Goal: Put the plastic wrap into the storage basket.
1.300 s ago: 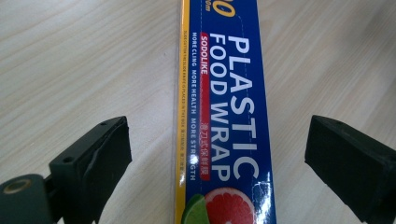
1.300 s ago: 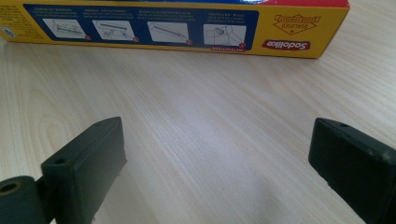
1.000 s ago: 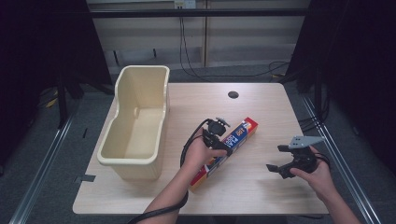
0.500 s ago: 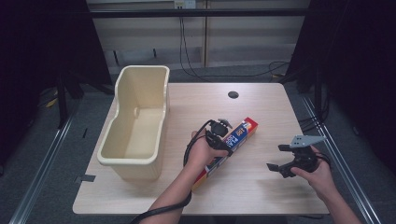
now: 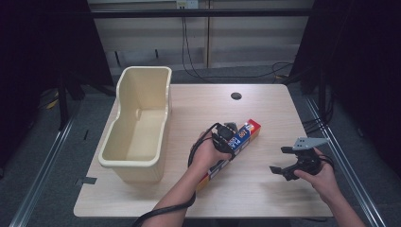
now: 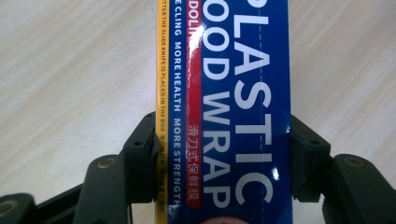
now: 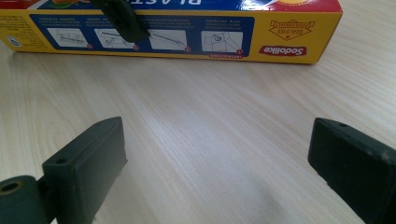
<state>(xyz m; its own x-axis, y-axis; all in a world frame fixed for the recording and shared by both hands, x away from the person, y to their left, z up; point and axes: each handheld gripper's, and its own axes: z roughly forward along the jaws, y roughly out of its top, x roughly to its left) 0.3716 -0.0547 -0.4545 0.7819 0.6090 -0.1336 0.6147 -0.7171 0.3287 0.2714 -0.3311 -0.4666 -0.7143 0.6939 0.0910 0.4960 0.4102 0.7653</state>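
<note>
High view: the plastic wrap box (image 5: 234,144) lies mid-frame on the surface (image 5: 265,109), right of the cream bin (image 5: 142,118). Left tool view: the left tool (image 6: 224,154) is clamped on the box. Right tool view: the right tool (image 7: 217,163) is spread wide, holding nothing.

The bench (image 5: 265,194) is pale wood with rounded corners and a small dark round hole (image 5: 236,96) near its far edge, right of middle. A cream plastic bin (image 5: 137,127) stands on its left side, long way front to back, its near end at the front edge. A long blue, yellow and red wrap box (image 5: 236,144) lies flat near the middle, slanting from front left to back right. In the right gripper view the box's yellow side rests on bare wood grain.
</note>
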